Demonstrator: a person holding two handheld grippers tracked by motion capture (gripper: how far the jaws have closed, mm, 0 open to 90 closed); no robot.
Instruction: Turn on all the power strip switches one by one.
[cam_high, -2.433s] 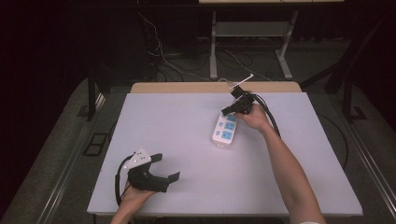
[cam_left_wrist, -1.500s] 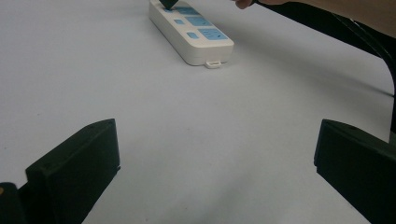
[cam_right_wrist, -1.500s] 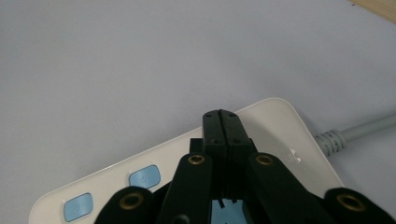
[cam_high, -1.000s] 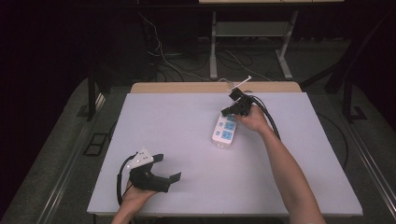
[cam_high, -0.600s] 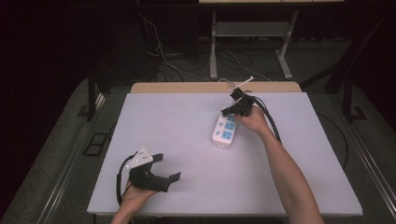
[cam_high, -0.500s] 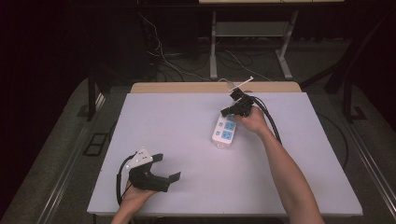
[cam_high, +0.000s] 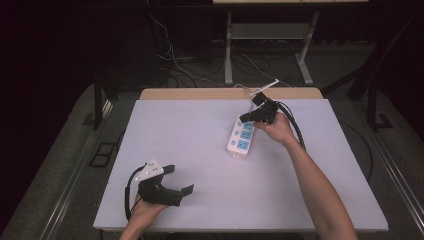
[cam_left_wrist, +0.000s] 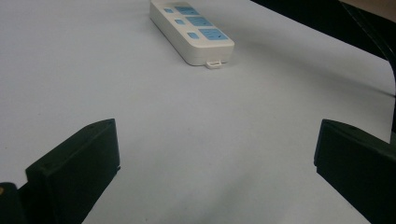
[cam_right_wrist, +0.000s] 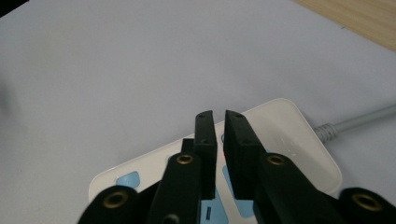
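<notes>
Worktop (cam_high: 200, 150): I am working over a pale, flat sheet; its wooden far edge is showing behind the power strip, and its near edge is being cut off by my forearms in the high view.
Power strip (cam_high: 241, 138): it is lying flat on the right half of the worktop, towards the far side. Its long axis is running from near to far, leaning slightly right at the far end, where its grey cord is leaving. The blue sockets are facing up. In the right gripper view my own jaws are hiding most of its sockets; in the left gripper view its far end is being cropped by the frame's top.
Left gripper (cam_high: 180, 181): I am resting it at the near left, well apart from the strip, jaws spread wide with nothing between them.
Right gripper (cam_right_wrist: 219, 122): I am holding it just above the strip's far end; the jaws have just been opening to a narrow slit, nothing gripped. Whether the tips are touching the casing is hard to make out.
</notes>
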